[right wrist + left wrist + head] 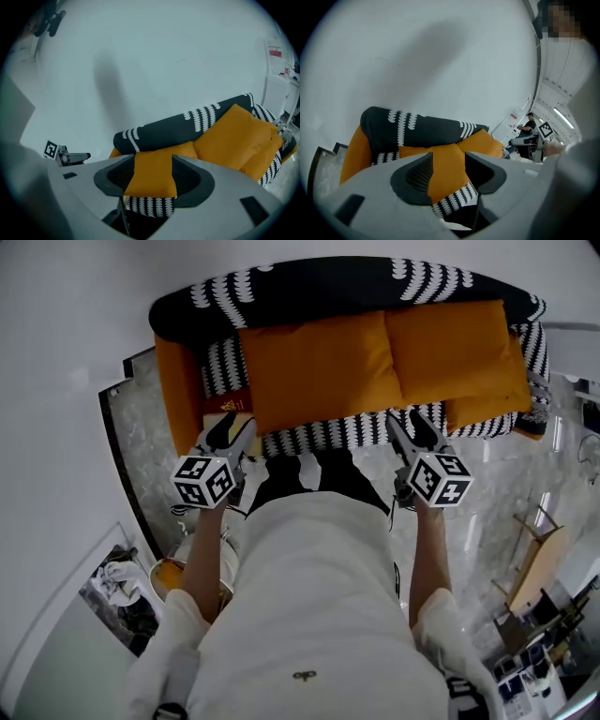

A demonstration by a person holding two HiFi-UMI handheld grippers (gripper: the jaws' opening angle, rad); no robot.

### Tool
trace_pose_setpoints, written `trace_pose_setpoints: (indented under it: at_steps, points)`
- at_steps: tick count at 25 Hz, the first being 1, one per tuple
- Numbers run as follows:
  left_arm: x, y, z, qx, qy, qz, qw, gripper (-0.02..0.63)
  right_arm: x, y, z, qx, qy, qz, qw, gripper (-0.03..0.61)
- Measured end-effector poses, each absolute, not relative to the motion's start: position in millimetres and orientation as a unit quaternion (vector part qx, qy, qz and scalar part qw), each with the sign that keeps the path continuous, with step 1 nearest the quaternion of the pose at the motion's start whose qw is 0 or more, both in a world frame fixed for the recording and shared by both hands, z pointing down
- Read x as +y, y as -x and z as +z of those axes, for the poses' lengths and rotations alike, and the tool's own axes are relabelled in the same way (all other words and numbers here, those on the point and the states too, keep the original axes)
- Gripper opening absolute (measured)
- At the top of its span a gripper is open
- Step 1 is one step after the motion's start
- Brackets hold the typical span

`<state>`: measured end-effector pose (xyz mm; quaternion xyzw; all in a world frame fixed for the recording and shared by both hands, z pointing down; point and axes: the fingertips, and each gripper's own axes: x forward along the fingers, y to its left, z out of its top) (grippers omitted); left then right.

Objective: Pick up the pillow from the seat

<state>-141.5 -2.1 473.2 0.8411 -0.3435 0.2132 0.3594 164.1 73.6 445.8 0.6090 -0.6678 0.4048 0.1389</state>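
Two orange pillows lean against the back of a black-and-white patterned sofa (309,282): a left pillow (319,367) and a right pillow (455,348). My left gripper (228,432) hovers at the seat's front edge, just short of the left pillow's lower left corner. In the left gripper view this gripper (449,172) is open, and the left pillow (446,157) shows beyond the gap. My right gripper (412,426) hangs near the front edge between the two pillows. It (152,177) is open too, with the left pillow (152,164) seen past it and nothing held.
The sofa stands against a white wall and has an orange armrest (178,390) on its left. A marble floor (487,484) lies in front. A wooden chair (534,563) stands at the right and clutter (122,592) at the lower left. A person (529,124) is far off.
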Motion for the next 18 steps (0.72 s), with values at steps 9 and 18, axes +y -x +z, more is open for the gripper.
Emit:
trace_pose_setpoints:
  at_steps: [9,18]
  points:
    - [7,121,522,-0.360,-0.804,0.258,0.396,0.270,60,-210,528,-0.684,-0.544,0.447,0.192,0.275]
    - [20,116,583,-0.368,-0.763,0.301,0.437,0.316,50,-233,594,-0.697,-0.506,0.476,0.177,0.325]
